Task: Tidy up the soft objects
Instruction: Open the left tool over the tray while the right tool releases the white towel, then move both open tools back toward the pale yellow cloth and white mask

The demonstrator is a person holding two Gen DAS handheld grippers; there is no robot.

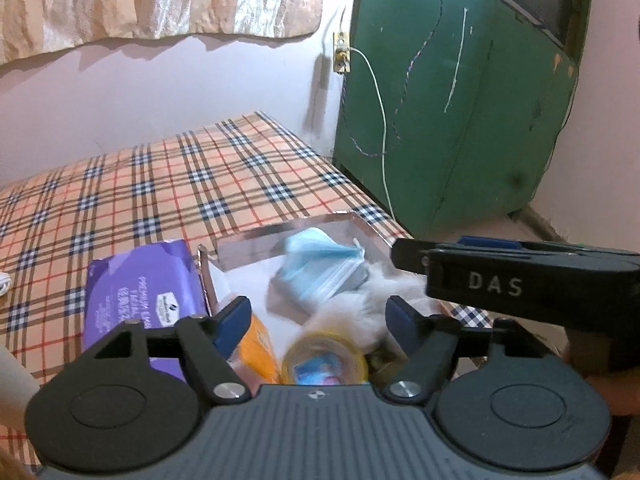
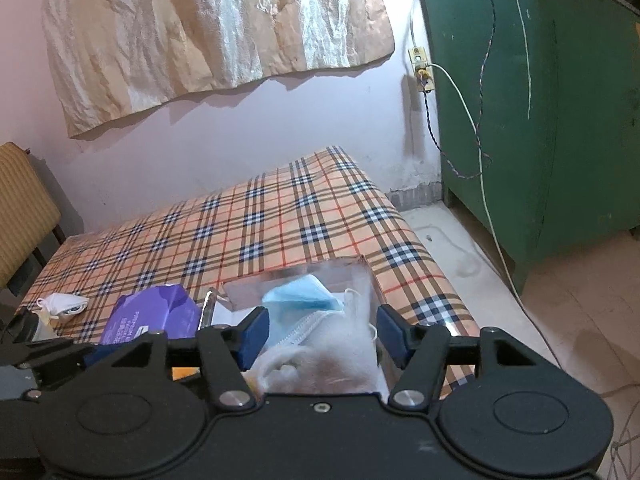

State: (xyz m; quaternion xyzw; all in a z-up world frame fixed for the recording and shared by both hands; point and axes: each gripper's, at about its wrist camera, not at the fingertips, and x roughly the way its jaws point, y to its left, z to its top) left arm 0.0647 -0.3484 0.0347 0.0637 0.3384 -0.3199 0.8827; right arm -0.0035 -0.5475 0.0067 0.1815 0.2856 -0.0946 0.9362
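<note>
A clear box (image 1: 362,222) stands on the plaid-covered table (image 1: 160,184). In it lie blue face masks (image 1: 320,264), white cotton fluff (image 1: 360,312), a yellow tape roll (image 1: 324,364) and an orange pack (image 1: 258,346). My left gripper (image 1: 318,320) is open above the tape roll and grips nothing. From the right, my right gripper (image 1: 408,256) reaches over the box edge. In the right wrist view my right gripper (image 2: 322,334) stands open with the cotton fluff (image 2: 332,356) lying between its fingers and the blue masks (image 2: 300,300) just beyond.
A purple wipes pack (image 2: 156,316) lies left of the box, and a white mask (image 2: 64,304) lies further left. A green cabinet (image 2: 520,120) with hanging cables stands to the right of the table. A chair back (image 2: 20,208) is at the far left.
</note>
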